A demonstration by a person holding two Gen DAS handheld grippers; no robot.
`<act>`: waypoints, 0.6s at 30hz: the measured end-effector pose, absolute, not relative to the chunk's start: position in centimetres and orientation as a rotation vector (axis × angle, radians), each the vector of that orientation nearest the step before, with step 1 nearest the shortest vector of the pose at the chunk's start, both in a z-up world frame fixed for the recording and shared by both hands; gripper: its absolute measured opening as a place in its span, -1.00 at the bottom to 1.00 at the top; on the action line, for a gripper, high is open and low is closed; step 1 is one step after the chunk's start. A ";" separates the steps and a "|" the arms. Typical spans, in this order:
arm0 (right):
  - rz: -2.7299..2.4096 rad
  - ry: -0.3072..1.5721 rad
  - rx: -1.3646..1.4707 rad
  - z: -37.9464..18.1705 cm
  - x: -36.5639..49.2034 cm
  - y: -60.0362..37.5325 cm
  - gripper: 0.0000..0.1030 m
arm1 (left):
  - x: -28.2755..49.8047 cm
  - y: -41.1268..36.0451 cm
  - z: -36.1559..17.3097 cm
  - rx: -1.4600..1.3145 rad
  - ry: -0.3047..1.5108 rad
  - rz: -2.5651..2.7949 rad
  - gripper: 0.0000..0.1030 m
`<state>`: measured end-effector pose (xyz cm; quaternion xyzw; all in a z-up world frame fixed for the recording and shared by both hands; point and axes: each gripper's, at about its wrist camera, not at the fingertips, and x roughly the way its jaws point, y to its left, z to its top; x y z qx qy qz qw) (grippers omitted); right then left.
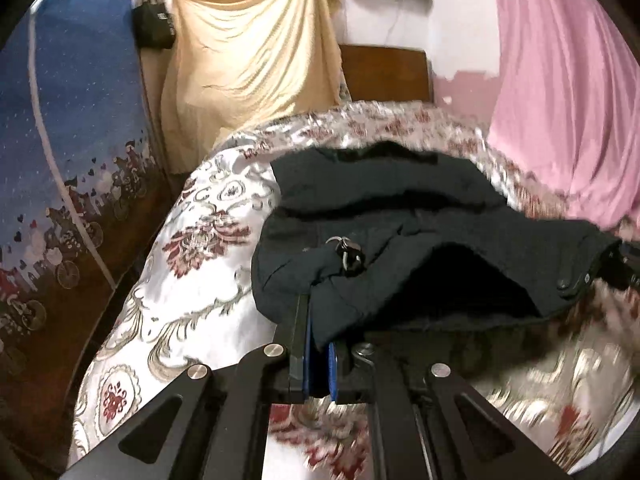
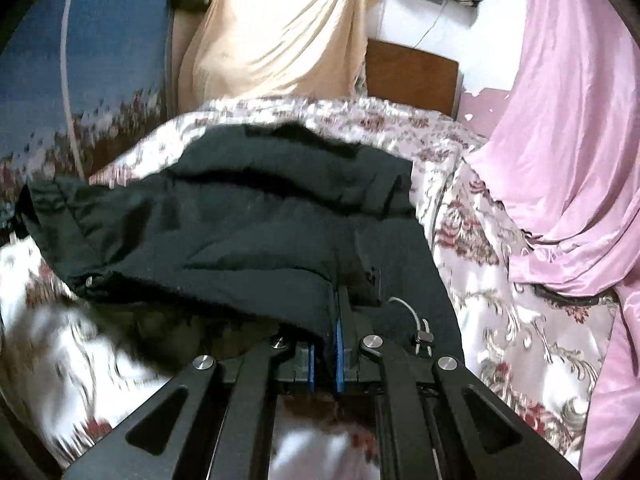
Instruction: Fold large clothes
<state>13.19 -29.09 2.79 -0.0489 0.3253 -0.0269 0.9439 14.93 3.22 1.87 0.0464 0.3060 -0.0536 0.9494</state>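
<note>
A large dark green-black jacket (image 1: 400, 220) lies on the flowered bedspread (image 1: 192, 240), its near edge lifted off the bed. My left gripper (image 1: 318, 304) is shut on the jacket's left near edge, beside a drawstring toggle (image 1: 348, 256). My right gripper (image 2: 334, 304) is shut on the jacket (image 2: 240, 216) at its right near edge, next to a cord stopper (image 2: 422, 336). The other gripper shows at the far right of the left wrist view (image 1: 608, 268), holding the same cloth. The fingertips are hidden in the fabric.
A pink sheet (image 2: 568, 120) hangs over the bed's right side. A cream cloth (image 1: 256, 64) and a brown headboard (image 1: 386, 74) stand at the far end. A blue patterned curtain (image 1: 72, 120) lines the left.
</note>
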 end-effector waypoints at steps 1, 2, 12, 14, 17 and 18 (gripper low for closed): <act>-0.059 0.647 -0.084 3.3 13.4 -29.0 -0.89 | 15.2 3.3 2.3 0.073 0.611 -0.107 -0.87; -0.063 0.626 -0.065 3.8 13.9 -29.2 -0.89 | 15.4 3.3 2.7 0.058 0.599 -0.106 -0.87; -0.070 0.541 -0.049 7.1 18.9 -29.2 -0.89 | 21.8 2.4 6.9 0.045 0.514 -0.110 -0.87; -0.068 0.527 -0.055 8.0 21.3 -29.4 -0.89 | 24.6 2.0 7.9 0.060 0.500 -0.106 -0.87; -0.071 0.505 -0.081 9.6 25.3 -29.5 -0.89 | 28.7 1.8 9.1 0.069 0.485 -0.096 -0.87; -0.071 0.498 -0.095 10.0 26.8 -29.5 -0.89 | 30.3 1.7 9.4 0.076 0.480 -0.090 -0.87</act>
